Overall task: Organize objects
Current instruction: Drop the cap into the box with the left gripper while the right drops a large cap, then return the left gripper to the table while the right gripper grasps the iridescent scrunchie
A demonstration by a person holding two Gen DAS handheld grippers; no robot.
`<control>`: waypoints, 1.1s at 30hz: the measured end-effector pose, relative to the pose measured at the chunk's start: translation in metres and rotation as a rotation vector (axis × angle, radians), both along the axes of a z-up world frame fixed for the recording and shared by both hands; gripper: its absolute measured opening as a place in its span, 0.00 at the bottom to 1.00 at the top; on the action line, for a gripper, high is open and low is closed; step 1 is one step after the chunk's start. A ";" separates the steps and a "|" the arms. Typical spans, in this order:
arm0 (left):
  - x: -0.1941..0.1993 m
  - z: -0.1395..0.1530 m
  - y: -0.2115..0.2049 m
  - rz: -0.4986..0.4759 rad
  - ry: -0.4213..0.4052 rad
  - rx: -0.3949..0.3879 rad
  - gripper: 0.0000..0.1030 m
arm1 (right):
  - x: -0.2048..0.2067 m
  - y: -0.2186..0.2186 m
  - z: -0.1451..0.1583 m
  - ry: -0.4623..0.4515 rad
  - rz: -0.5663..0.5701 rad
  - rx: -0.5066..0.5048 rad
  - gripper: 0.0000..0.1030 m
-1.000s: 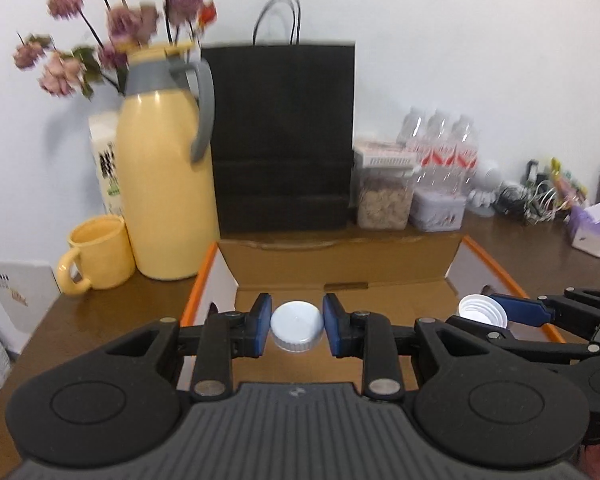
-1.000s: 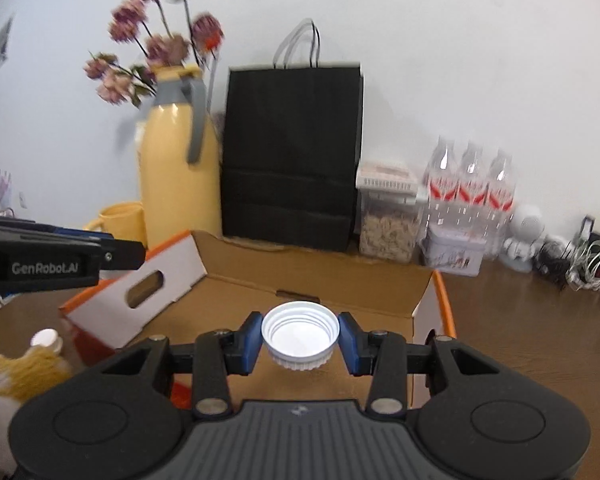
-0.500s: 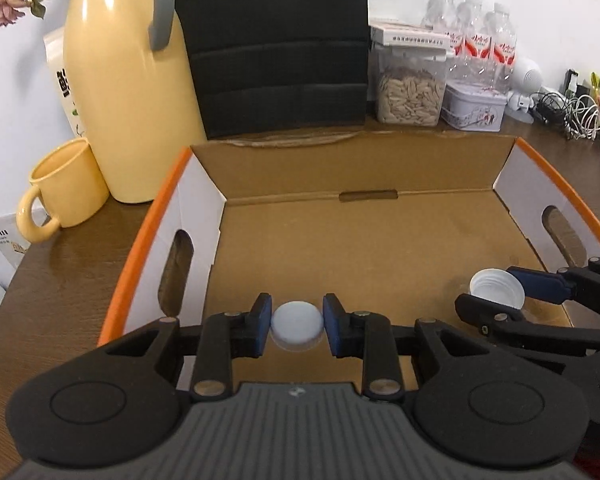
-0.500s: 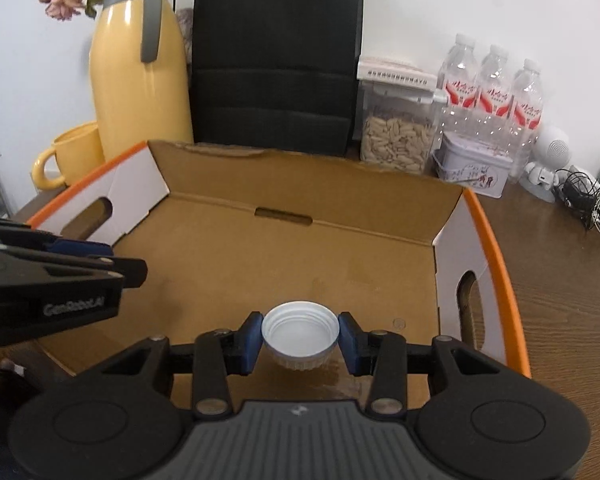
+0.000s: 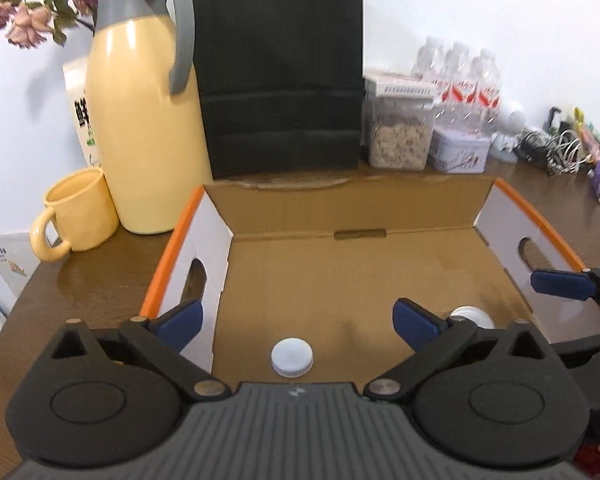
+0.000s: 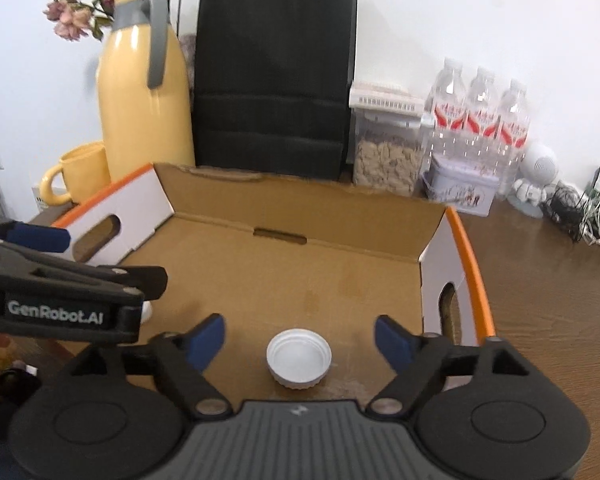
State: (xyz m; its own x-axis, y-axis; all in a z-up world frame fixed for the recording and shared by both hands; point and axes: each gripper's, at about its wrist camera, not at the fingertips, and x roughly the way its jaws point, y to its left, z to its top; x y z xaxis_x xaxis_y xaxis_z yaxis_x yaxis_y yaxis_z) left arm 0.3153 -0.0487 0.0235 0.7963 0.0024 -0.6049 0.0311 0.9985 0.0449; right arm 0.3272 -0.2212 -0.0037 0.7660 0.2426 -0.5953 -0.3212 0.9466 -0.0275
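I have both tools over the open cardboard box (image 5: 340, 280), and the drop-off step looks finished on each side. Low and left of centre in the left wrist view, my left tool (image 5: 296, 322) has just been spreading its jaws and now stands released, nothing between the pads; its white bottle cap (image 5: 292, 357) lies on the box floor at the near edge, closed top up, clear of both fingers. In the right wrist view the right tool (image 6: 300, 338) has likewise just been opening and grips nothing; its wider white cap (image 6: 299, 359) sits bottom centre on the box floor, hollow side facing up, apart from both pads. Neither cap has a long axis to speak of: both are round and lie flat, one open-side down, one open-side up. I judge the next move is to lift both tools straight back out without nudging the caps, then go for whatever remains on the table (image 6: 540, 272).
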 end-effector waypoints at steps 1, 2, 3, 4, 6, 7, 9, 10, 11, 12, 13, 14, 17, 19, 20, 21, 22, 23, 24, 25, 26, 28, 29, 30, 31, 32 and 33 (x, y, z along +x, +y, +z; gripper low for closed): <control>-0.004 0.003 0.001 -0.003 -0.010 -0.002 1.00 | -0.003 -0.001 0.003 -0.012 0.000 0.006 0.87; -0.009 0.006 0.001 -0.003 -0.020 -0.002 1.00 | -0.007 -0.003 0.006 -0.023 -0.001 0.012 0.90; -0.014 0.009 0.002 -0.003 -0.033 -0.001 1.00 | -0.011 -0.004 0.010 -0.033 0.001 0.017 0.91; -0.020 0.013 0.003 -0.006 -0.051 -0.002 1.00 | -0.016 -0.006 0.013 -0.043 0.004 0.020 0.93; -0.032 0.020 0.005 -0.009 -0.081 -0.007 1.00 | -0.028 -0.008 0.021 -0.074 0.007 0.020 0.95; -0.040 0.025 0.007 -0.010 -0.097 -0.012 1.00 | -0.034 -0.010 0.026 -0.090 0.008 0.019 0.96; -0.054 0.032 0.010 -0.011 -0.123 -0.019 1.00 | -0.048 -0.013 0.034 -0.124 0.006 0.020 0.96; -0.063 0.036 0.011 -0.011 -0.141 -0.024 1.00 | -0.056 -0.015 0.038 -0.140 0.005 0.022 0.97; -0.073 0.040 0.014 -0.010 -0.160 -0.034 1.00 | -0.064 -0.017 0.042 -0.157 0.006 0.025 0.97; -0.082 0.043 0.016 -0.013 -0.174 -0.043 1.00 | -0.073 -0.020 0.046 -0.172 0.008 0.029 0.98; -0.092 0.046 0.018 -0.017 -0.188 -0.052 1.00 | -0.081 -0.022 0.049 -0.185 0.011 0.032 0.99; -0.103 0.048 0.020 -0.020 -0.203 -0.058 1.00 | -0.090 -0.024 0.051 -0.197 0.012 0.035 0.99; -0.131 0.053 0.026 -0.018 -0.239 -0.057 1.00 | -0.118 -0.031 0.057 -0.228 0.018 0.043 1.00; -0.148 0.055 0.030 -0.026 -0.253 -0.057 1.00 | -0.135 -0.035 0.059 -0.239 0.023 0.051 1.00; -0.157 0.055 0.032 -0.030 -0.258 -0.056 1.00 | -0.144 -0.037 0.059 -0.235 0.025 0.054 1.00; -0.165 0.055 0.034 -0.032 -0.264 -0.055 1.00 | -0.153 -0.039 0.059 -0.238 0.028 0.055 1.00; -0.174 0.054 0.036 -0.032 -0.266 -0.051 1.00 | -0.161 -0.040 0.059 -0.241 0.033 0.055 1.00; -0.181 0.054 0.037 -0.033 -0.269 -0.049 1.00 | -0.169 -0.041 0.059 -0.243 0.039 0.055 1.00; -0.188 0.054 0.039 -0.035 -0.274 -0.048 1.00 | -0.177 -0.042 0.058 -0.245 0.045 0.054 1.00; -0.196 0.053 0.040 -0.038 -0.277 -0.047 1.00 | -0.185 -0.043 0.057 -0.247 0.053 0.051 1.00; -0.204 0.052 0.040 -0.039 -0.282 -0.046 1.00 | -0.192 -0.043 0.056 -0.249 0.058 0.049 1.00; -0.218 0.049 0.042 -0.040 -0.288 -0.045 1.00 | -0.206 -0.044 0.054 -0.251 0.062 0.045 1.00; -0.227 0.047 0.043 -0.040 -0.289 -0.048 1.00 | -0.213 -0.044 0.052 -0.251 0.062 0.046 1.00; -0.233 0.045 0.044 -0.040 -0.290 -0.053 1.00 | -0.221 -0.045 0.050 -0.249 0.064 0.048 1.00; -0.240 0.043 0.046 -0.039 -0.288 -0.060 1.00 | -0.228 -0.045 0.048 -0.245 0.065 0.048 1.00; -0.247 0.039 0.047 -0.034 -0.283 -0.066 1.00 | -0.235 -0.045 0.045 -0.242 0.063 0.047 1.00; -0.253 0.036 0.049 -0.027 -0.278 -0.069 1.00 | -0.241 -0.046 0.042 -0.237 0.061 0.047 1.00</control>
